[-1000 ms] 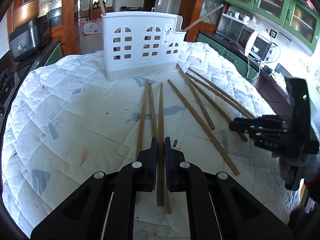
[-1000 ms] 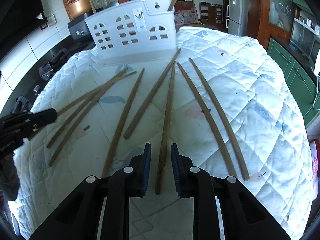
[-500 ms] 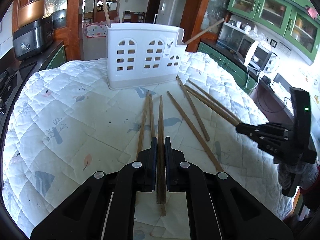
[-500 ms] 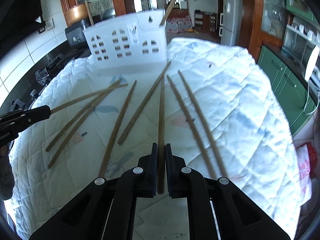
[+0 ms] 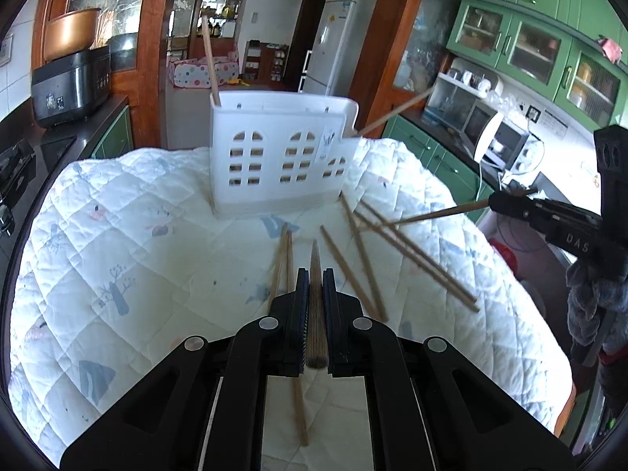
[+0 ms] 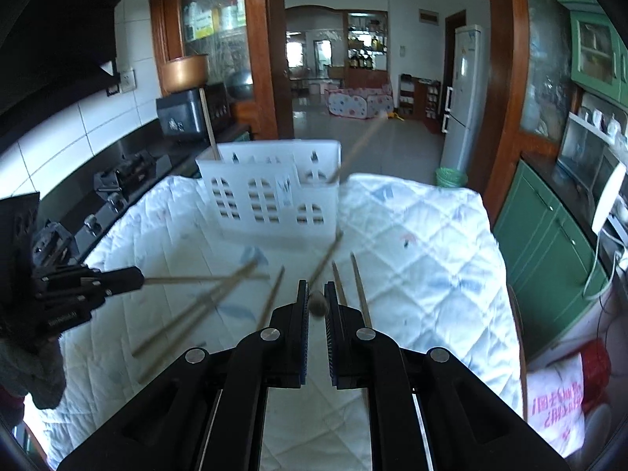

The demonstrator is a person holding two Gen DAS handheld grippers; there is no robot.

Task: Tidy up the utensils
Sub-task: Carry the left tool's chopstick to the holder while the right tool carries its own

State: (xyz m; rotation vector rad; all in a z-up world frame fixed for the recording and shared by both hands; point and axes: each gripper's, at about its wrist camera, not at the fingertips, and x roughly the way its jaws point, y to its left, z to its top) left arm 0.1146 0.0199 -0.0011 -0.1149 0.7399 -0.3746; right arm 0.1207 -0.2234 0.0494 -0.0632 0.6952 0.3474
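Left wrist view is showing the left gripper [image 5: 314, 306] clenching one chopstick [image 5: 314, 274] lengthwise between its fingers [image 5: 300, 314], lifted above the quilted desk [image 5: 117, 255]. Ahead, the white utensil basket [image 5: 278, 157] is standing with two sticks poking out, and loose chopsticks [image 5: 392, 251] are lying in front of it. Farther right, the right gripper [image 6: 316, 306] is pinching another chopstick [image 6: 318, 303] end-on, though blur is making its far tip hard to place.
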